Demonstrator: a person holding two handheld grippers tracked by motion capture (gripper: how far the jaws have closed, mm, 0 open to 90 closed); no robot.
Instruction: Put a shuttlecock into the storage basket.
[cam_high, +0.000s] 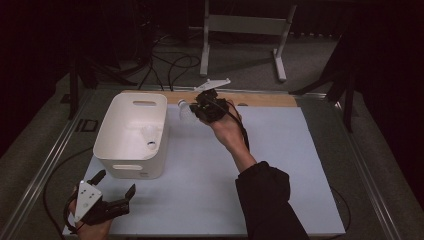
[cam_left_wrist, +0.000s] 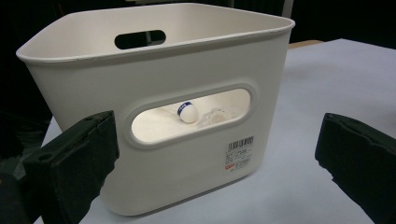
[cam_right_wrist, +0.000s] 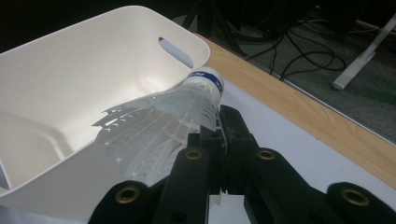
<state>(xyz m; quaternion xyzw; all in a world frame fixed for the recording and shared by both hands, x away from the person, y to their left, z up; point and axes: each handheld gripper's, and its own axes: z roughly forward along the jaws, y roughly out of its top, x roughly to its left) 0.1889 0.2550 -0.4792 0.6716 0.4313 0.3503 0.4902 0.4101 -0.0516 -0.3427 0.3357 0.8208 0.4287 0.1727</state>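
A white shuttlecock (cam_right_wrist: 187, 112) with a blue-banded cork tip lies tilted at the frame's centre, tip pointing upper right, beside the white bin (cam_right_wrist: 70, 70). Another shuttlecock (cam_left_wrist: 188, 112) rests inside the bin, seen mid-frame through its handle slot.

Smooth, faintly glossy plastic bin (cam_left_wrist: 187, 154), translucent ribbed plastic shuttlecock (cam_right_wrist: 163, 121), matt pale mat (cam_high: 280, 165), apparently wooden strip (cam_high: 265, 99) behind.
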